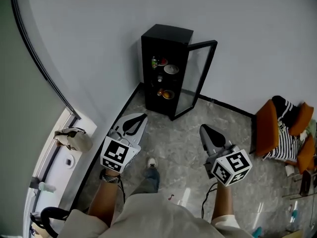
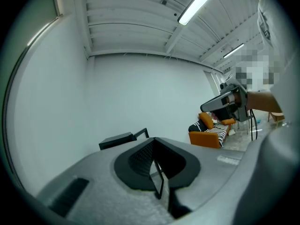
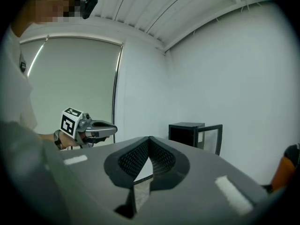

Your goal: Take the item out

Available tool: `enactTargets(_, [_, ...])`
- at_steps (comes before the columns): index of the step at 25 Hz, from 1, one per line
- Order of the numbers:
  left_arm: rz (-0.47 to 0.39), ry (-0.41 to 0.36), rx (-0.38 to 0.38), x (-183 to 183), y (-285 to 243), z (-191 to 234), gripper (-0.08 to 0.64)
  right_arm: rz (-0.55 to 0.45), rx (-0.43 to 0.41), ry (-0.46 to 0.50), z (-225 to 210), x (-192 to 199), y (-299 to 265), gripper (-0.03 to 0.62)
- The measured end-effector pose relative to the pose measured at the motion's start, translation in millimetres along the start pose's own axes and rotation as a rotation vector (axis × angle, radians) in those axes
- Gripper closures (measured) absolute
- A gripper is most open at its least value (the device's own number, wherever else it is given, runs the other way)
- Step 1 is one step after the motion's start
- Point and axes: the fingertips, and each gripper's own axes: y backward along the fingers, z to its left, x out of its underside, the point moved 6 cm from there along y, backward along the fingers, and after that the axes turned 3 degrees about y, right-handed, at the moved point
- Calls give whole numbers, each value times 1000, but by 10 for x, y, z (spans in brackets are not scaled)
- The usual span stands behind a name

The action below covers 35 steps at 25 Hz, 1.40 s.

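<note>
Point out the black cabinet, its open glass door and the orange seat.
black cabinet [image 1: 167, 33], head view, on its top panel.
glass door [image 1: 197, 76], head view, on the clear pane inside the frame.
orange seat [image 1: 267, 127], head view, on its orange side panel.

Orange armchair [image 1: 266, 127], striped cushion [image 1: 280, 134], grey marble floor [image 1: 178, 139]

Head camera steeply down; 2 gripper cameras toward far cabinet [image 1: 167, 35]
</note>
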Motion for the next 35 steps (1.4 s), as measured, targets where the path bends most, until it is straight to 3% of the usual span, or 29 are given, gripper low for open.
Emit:
enactTargets(17, [21, -18, 43, 87, -1679, 1654, 555, -45, 57, -6, -1192, -378, -1899, 585])
enactTargets(35, [84, -13, 130, 471, -2702, 2489, 555, 16, 109, -37, -1765, -245, -2986, 584])
